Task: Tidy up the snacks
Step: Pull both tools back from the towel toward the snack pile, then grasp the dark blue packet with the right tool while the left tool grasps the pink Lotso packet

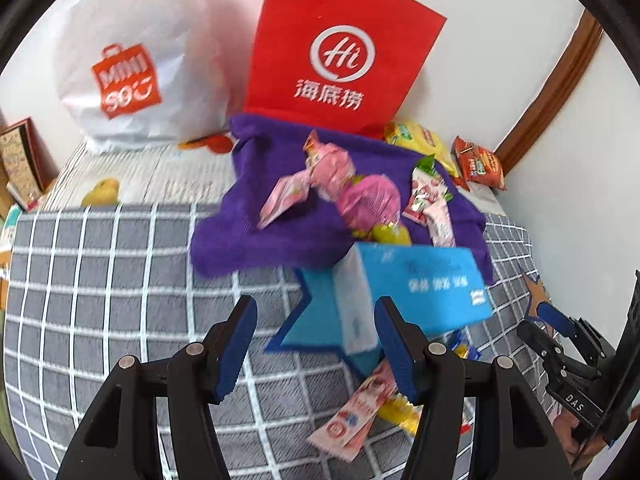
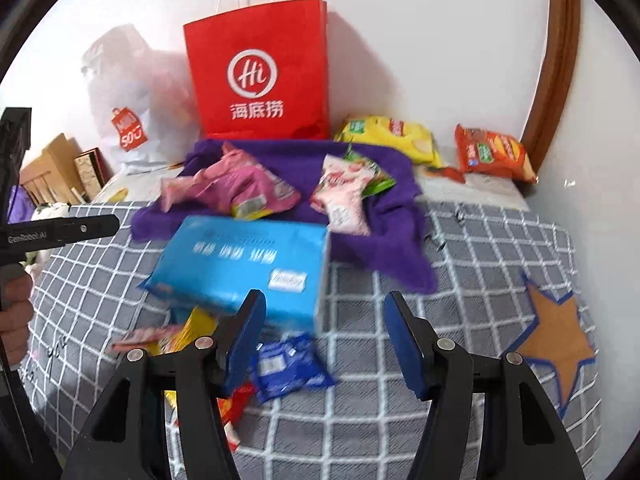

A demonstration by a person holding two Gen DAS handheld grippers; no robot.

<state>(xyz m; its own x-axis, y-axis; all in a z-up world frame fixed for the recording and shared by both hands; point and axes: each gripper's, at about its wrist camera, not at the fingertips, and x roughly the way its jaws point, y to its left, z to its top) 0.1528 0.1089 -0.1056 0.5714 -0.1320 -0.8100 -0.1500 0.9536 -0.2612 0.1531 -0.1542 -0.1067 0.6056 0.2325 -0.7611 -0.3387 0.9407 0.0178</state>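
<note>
We see our left gripper [image 1: 316, 344] with its blue pads spread apart and nothing between them, hanging over the grey checked cover [image 1: 100, 280]. Our right gripper [image 2: 324, 340] is likewise spread and empty above the same cover. The snacks lie scattered ahead of both — a large blue box [image 2: 244, 264] rests on the cover, its far edge touching the purple cloth [image 2: 384, 240], and a small blue packet [image 2: 288, 368] lies just in front of it near the right gripper's left pad. Pink packets [image 2: 240, 184] and a pink-and-green packet [image 2: 344, 188] sit on the cloth. Behind the cloth a red paper bag [image 2: 256, 76] stands upright against the wall, with a white plastic bag [image 1: 136, 60] beside it. A yellow packet [image 2: 388, 136] and an orange packet [image 2: 492, 152] lie near the wall to the right. Some red and yellow wrappers [image 2: 184, 336] poke out by the box; blur keeps us from saying what they are.
</note>
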